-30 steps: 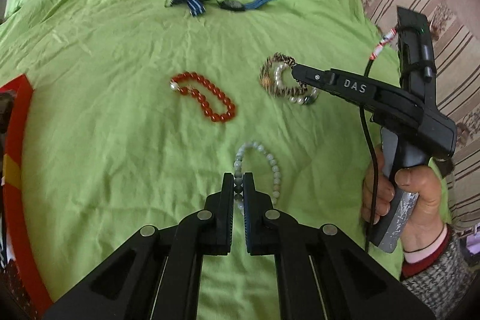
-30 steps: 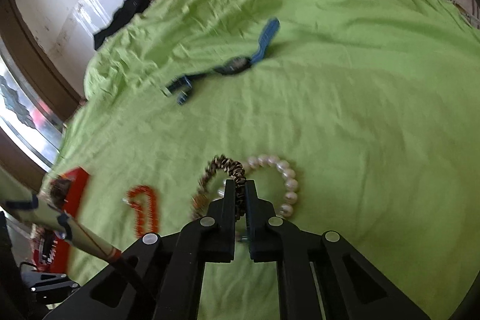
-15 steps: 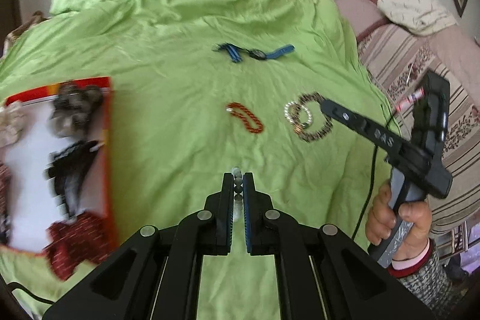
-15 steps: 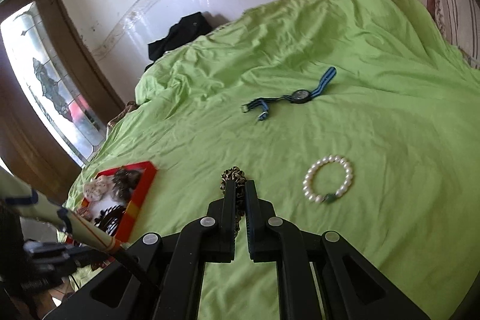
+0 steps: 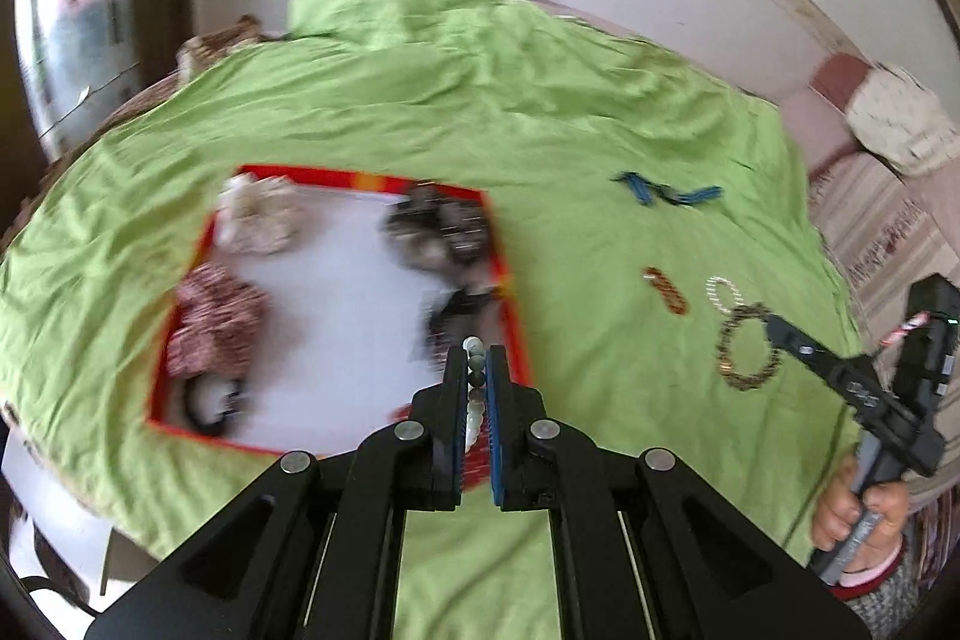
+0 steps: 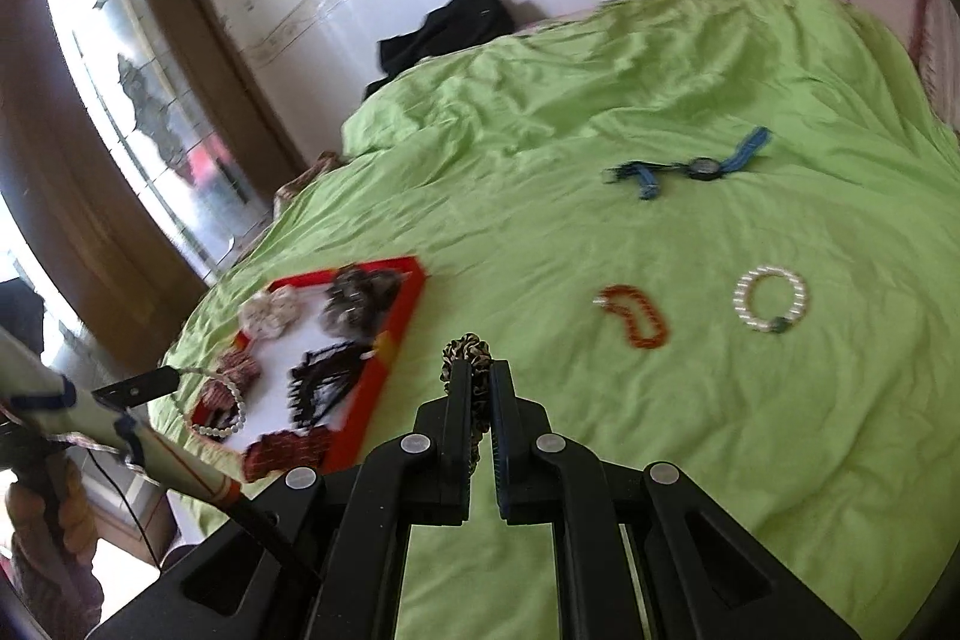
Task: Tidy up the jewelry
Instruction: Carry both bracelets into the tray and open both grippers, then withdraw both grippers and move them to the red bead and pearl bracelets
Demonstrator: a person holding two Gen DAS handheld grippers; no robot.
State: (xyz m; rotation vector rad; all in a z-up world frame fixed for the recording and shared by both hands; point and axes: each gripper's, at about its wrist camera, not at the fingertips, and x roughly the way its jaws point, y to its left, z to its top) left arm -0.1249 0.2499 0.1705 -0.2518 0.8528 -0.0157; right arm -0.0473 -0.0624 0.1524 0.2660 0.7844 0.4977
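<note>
Above the near right corner of the red-rimmed tray (image 5: 504, 244), the left gripper (image 5: 477, 370) pinches a pale bead bracelet (image 5: 474, 400) between its fingers. Over the green sheet (image 6: 750, 448), the right gripper (image 6: 478, 382) clamps a leopard-print loop (image 6: 465, 349), probably a bracelet. Red beads (image 6: 636, 319) and a pearl bracelet (image 6: 771, 304) lie apart nearby.
</note>
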